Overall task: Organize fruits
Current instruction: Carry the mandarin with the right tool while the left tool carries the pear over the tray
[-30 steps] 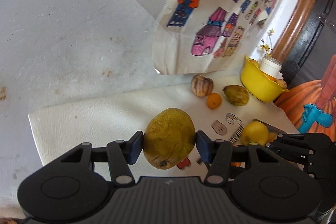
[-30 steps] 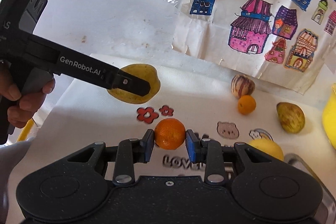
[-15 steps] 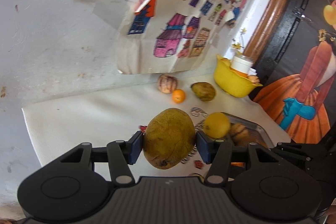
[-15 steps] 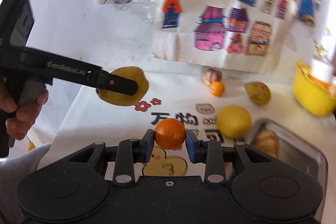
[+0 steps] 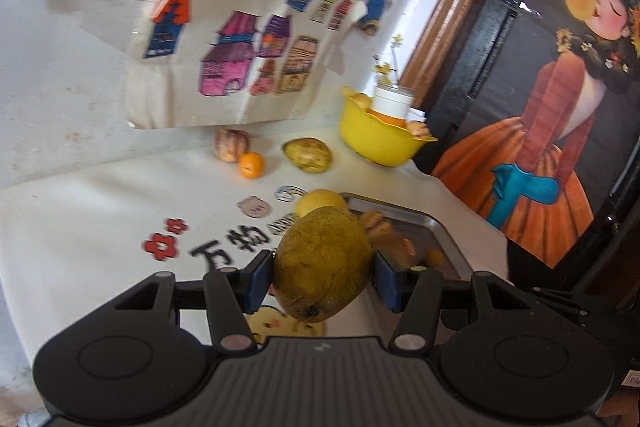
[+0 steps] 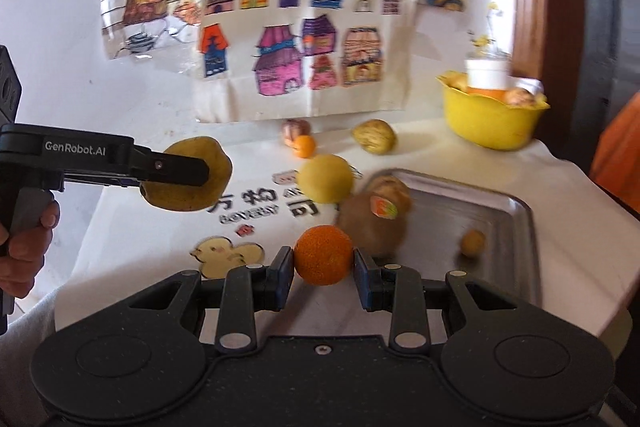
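You are carrying both fruits toward the metal tray [image 6: 516, 211]: your left gripper [image 5: 322, 277] clenches the pear [image 5: 322, 263], your right gripper [image 6: 323, 267] the orange [image 6: 323, 254], both above the tabletop; next, lower them inside its rim

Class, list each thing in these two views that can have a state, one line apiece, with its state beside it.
Left claw: shut on the pear.
Pear: held off the cloth.
Right claw: shut on the orange.
Orange: held above the tray's near edge.
Metal tray: partly filled with fruit.
Yellow bowl: holding items and a white cup.
Lemon: resting on the cloth.
Small orange: resting on the cloth.
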The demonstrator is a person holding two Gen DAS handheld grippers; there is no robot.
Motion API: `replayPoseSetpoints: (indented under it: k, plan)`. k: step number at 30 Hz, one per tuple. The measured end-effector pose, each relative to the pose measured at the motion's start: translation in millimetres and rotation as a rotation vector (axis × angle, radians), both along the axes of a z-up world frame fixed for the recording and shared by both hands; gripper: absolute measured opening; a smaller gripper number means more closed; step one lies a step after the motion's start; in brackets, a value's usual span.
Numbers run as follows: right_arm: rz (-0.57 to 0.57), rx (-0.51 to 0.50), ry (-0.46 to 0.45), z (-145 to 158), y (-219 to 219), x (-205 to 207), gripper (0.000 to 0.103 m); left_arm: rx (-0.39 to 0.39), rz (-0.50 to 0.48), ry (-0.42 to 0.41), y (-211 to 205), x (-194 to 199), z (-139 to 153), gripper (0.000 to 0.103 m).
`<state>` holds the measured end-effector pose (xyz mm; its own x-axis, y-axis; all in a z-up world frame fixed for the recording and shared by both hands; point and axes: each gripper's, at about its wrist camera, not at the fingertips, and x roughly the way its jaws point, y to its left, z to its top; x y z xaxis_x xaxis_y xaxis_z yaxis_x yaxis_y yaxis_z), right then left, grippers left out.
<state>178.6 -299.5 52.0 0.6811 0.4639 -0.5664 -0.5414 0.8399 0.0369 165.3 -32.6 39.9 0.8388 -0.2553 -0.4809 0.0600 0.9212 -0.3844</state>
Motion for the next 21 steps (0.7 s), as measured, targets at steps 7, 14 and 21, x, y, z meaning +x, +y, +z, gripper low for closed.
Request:
replayPoseSetpoints:
  k: [7, 14, 21]
  plan:
    - [-0.08, 0.003, -0.013, -8, -29, -9, 0.034, 0.006, -0.055, 0.01, -30, 2, -3, 0.058]
    - [-0.136, 0.008, -0.043, -16, -47, -16, 0.034, 0.023, -0.094, 0.028, -55, 4, -8, 0.058]
    - [-0.174, 0.001, -0.045, -25, -60, -20, 0.034, 0.022, -0.139, 0.052, -77, 14, -18, 0.058]
